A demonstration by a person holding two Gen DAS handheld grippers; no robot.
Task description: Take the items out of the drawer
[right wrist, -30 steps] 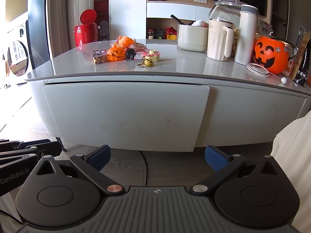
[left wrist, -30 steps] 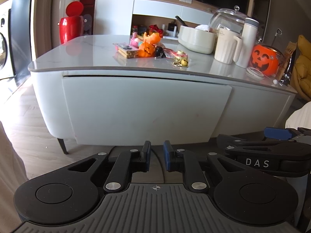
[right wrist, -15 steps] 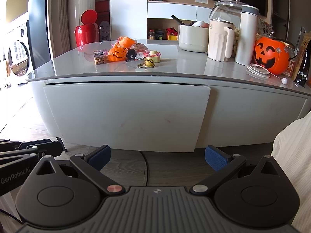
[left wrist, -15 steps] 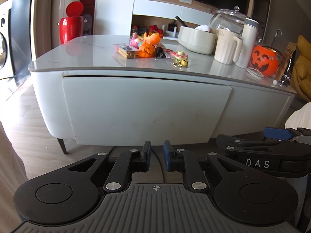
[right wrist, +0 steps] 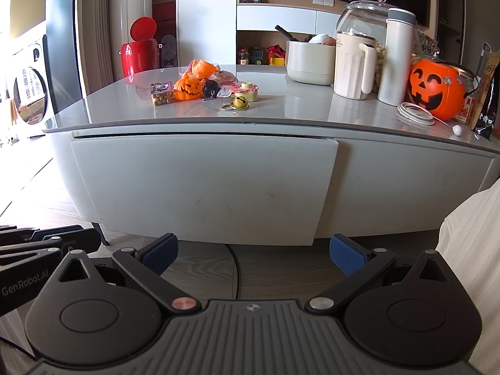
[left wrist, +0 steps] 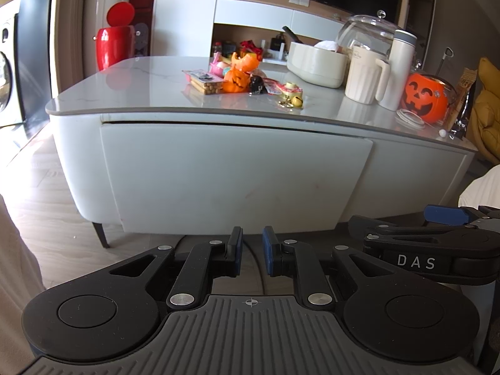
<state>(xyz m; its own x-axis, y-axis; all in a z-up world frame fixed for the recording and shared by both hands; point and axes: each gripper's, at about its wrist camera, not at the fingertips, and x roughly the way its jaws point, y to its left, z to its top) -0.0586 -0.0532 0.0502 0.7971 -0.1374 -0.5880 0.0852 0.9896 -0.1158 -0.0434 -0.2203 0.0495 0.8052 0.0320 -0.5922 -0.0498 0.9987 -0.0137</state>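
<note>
The white drawer front (left wrist: 234, 175) (right wrist: 203, 184) of the low table stands shut, with a thin dark slit along its top edge. My left gripper (left wrist: 251, 251) hovers over the floor in front of it, its blue pads a narrow gap apart with nothing between them. Beside it, my right gripper (right wrist: 253, 253) is spread wide and empty. On the tabletop lie a small orange pumpkin (right wrist: 187, 87), a clear snack box (right wrist: 162, 93) and a gold bell (right wrist: 240, 102). The drawer's inside is hidden.
At the table's right stand a pumpkin bucket (right wrist: 436, 90), a cream pitcher (right wrist: 354, 65), a white flask (right wrist: 397, 56) and a bowl (right wrist: 309, 61). A red bin (right wrist: 137, 56) is behind at the left. Pale clothing (right wrist: 468, 250) fills the right edge.
</note>
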